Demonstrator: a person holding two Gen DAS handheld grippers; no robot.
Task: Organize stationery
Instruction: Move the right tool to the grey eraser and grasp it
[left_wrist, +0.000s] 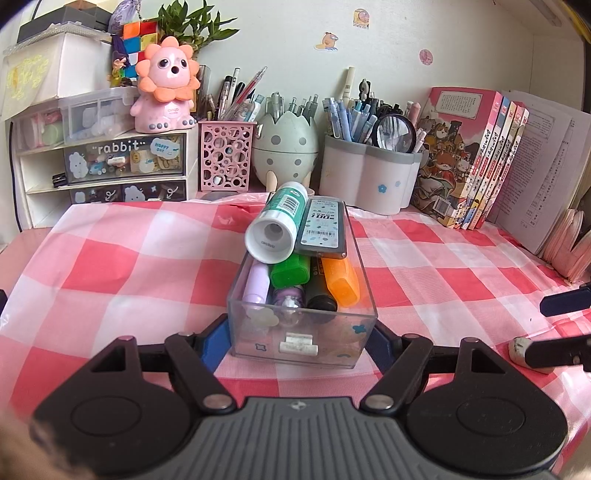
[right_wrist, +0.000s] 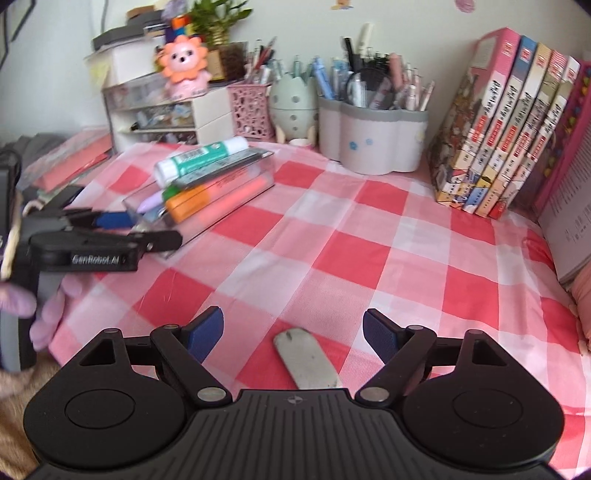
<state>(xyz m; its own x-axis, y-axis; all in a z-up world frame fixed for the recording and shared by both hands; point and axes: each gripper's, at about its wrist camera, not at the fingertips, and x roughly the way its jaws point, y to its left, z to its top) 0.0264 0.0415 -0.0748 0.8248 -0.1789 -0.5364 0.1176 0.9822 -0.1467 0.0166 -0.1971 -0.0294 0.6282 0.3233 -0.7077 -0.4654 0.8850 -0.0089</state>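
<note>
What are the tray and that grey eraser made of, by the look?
Tray: clear rigid plastic, probably acrylic, glossy; the pens show through its walls, and it carries stickers. Eraser: soft rubber or vinyl, matte, with rounded worn ends and smudged grey dirt. Neither look settles the exact polymer.

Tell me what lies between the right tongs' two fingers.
A worn grey eraser lies on the checked cloth between the open right tongs, untouched; the right wrist view shows it.

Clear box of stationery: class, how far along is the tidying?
Done: highlighters, glue stick and lead case lie in the clear box. In hand: left claw clamps that box; right claw is open around the grey eraser. Left: the eraser, still on the checked cloth.
</note>
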